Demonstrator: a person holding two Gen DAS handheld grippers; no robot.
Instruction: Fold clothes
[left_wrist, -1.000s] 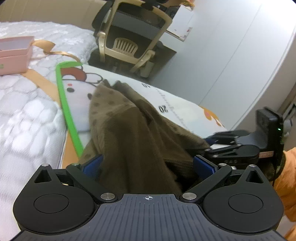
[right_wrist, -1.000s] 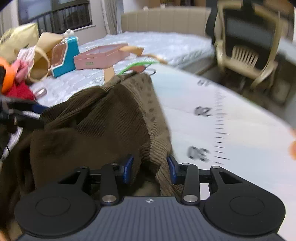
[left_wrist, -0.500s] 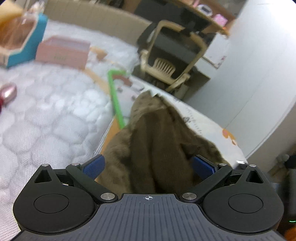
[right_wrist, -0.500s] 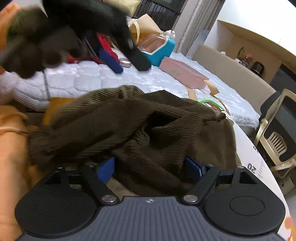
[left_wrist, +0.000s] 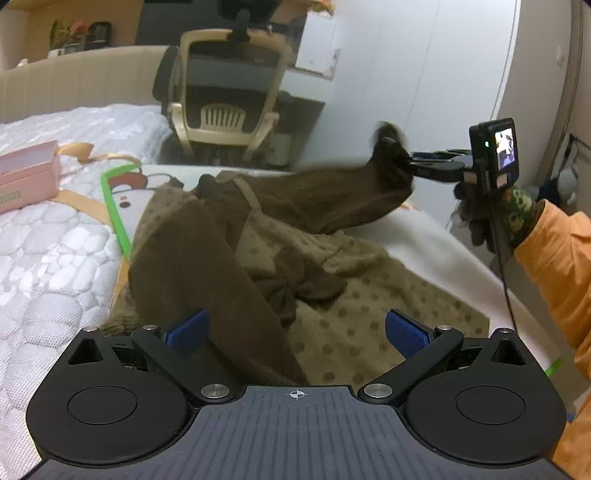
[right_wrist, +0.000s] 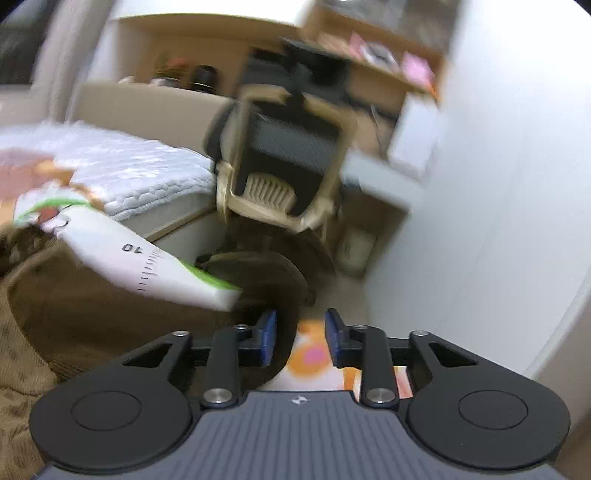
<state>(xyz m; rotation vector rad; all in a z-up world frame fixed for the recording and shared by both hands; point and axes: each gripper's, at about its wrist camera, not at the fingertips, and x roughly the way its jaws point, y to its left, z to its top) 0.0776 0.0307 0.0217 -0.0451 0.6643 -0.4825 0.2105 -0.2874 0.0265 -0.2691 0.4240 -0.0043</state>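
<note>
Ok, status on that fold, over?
Left tongs open, low over brown garment. Right tongs shut on one end, held above white mat. Pink box off left, apart from it.

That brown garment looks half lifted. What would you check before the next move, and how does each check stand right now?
1. Right claw shut on a corner of the brown garment: ok.
2. Left claw open: ok, though cloth lies between its pads.
3. Garment spread flat on the white mat: not ok, it is bunched.
4. Dotted lining hidden: not ok, it shows.
5. Pink box apart from the garment: ok.
6. Right grip firm: cannot tell, blurred.
</note>
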